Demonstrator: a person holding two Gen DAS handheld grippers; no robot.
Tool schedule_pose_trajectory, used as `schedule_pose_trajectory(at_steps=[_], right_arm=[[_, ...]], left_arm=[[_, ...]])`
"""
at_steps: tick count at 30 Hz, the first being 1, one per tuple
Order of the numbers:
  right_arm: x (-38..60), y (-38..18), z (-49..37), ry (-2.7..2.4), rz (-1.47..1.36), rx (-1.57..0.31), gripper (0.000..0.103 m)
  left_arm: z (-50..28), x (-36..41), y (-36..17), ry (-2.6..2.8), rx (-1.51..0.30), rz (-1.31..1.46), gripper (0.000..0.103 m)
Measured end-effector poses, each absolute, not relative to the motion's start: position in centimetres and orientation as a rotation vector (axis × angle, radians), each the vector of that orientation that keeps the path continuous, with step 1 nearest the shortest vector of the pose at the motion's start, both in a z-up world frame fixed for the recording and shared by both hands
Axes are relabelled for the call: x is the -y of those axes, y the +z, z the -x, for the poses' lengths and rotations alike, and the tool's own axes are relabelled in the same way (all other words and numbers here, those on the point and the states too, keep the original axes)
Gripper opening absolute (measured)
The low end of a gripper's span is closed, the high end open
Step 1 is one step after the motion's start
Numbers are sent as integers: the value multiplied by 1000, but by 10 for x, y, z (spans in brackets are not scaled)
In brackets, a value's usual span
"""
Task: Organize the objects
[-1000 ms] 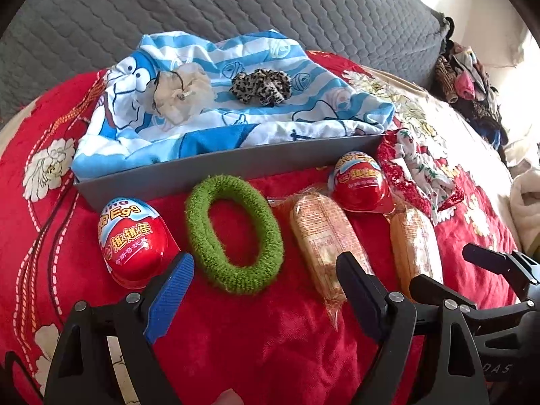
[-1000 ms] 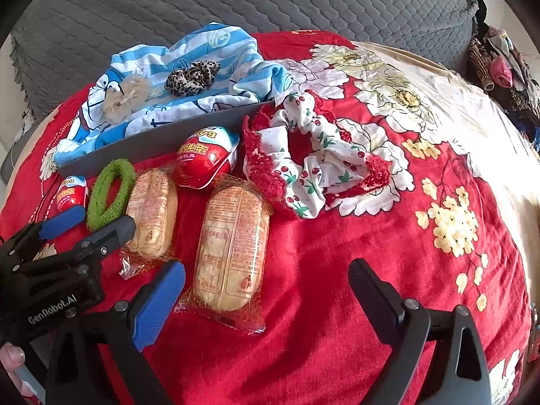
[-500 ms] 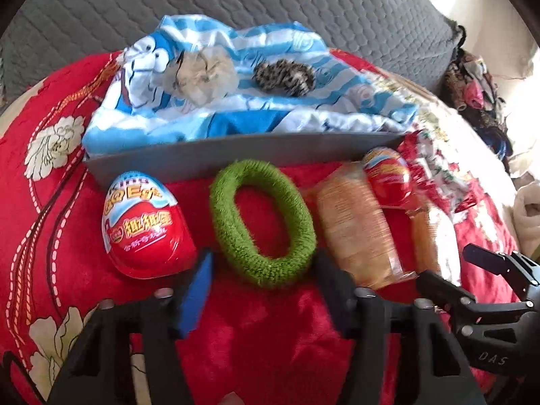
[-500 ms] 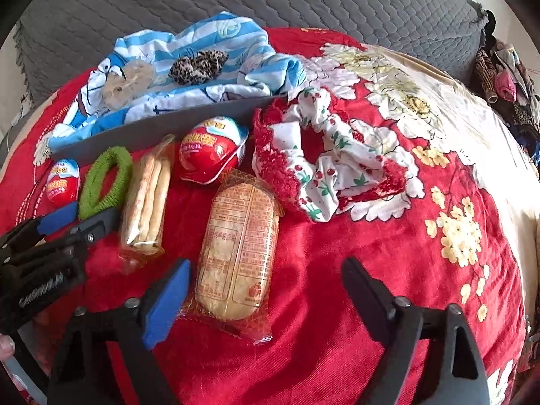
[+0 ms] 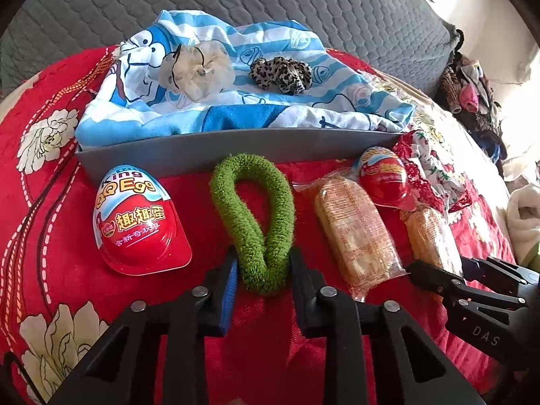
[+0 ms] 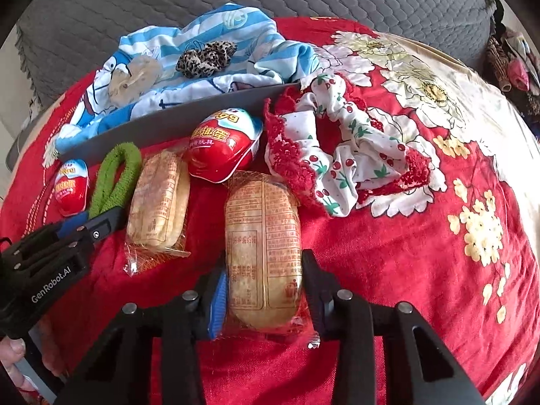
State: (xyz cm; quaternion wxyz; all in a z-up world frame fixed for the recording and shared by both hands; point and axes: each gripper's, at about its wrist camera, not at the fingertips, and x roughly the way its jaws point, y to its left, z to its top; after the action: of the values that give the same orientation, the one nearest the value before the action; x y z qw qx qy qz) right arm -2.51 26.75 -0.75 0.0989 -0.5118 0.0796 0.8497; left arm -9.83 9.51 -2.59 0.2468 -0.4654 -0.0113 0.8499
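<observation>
Green scrunchie [image 5: 251, 222], a fuzzy loop pinched narrow at its near end, lies at lower centre of the left wrist view, squeezed by the left gripper [image 5: 263, 270]. Left of it sits a red egg [image 5: 136, 219] printed "King QQ Egg". The right gripper [image 6: 265, 290] clamps a netted snack pack [image 6: 263, 253] at lower centre; "GenRobot.AI" marks the left gripper's body
</observation>
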Motion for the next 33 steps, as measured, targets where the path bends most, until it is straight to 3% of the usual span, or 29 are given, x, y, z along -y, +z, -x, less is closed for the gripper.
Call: schedule_pose_trajectory(at_steps=[33], right_arm=[[-261,12,15,2609,1483,-294,39]], left_arm=[[70,-92,-6,2357,44,1249,24]])
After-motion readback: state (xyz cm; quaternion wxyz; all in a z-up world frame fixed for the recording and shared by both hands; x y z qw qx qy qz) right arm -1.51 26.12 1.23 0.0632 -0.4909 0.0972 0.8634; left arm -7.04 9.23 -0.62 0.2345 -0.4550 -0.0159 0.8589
